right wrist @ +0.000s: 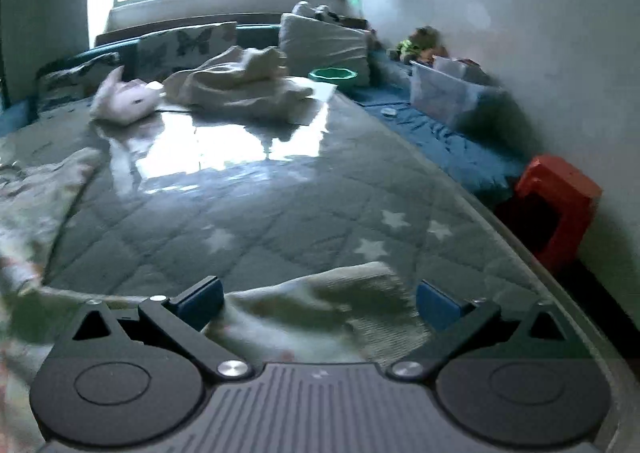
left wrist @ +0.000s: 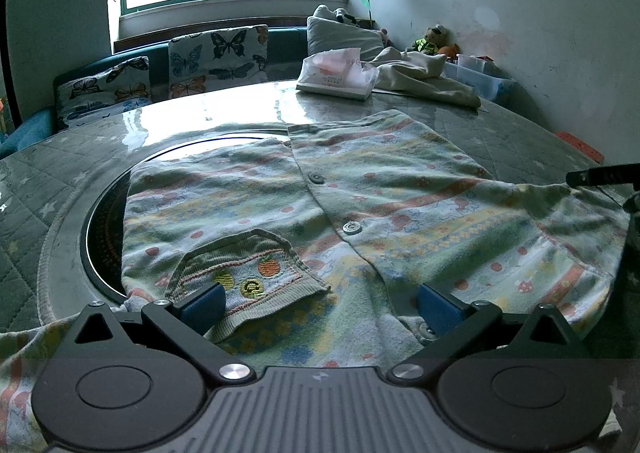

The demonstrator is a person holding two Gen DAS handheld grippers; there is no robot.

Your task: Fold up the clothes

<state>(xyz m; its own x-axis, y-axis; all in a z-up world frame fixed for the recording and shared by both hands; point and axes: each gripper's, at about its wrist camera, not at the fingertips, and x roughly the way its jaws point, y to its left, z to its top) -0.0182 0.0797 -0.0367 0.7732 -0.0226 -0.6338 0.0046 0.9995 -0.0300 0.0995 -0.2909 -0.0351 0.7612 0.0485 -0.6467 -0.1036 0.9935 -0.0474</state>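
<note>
Writing on the tissue pack [left wrist: 338, 75] too small to read; both grippers' jaws wide apart, empty, over patterned shirt [left wrist: 360, 205].

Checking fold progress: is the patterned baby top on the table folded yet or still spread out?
Mostly spread. The patterned top lies flat and snapped, only one sleeve cuff folded onto its front, between the open left claw.

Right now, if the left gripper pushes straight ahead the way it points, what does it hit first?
Most likely the shirt itself: the left gripper is open, low over its near hem, with the embroidered cuff just ahead on the left. Depth is uncertain; the tissue pack lies much farther back.
</note>
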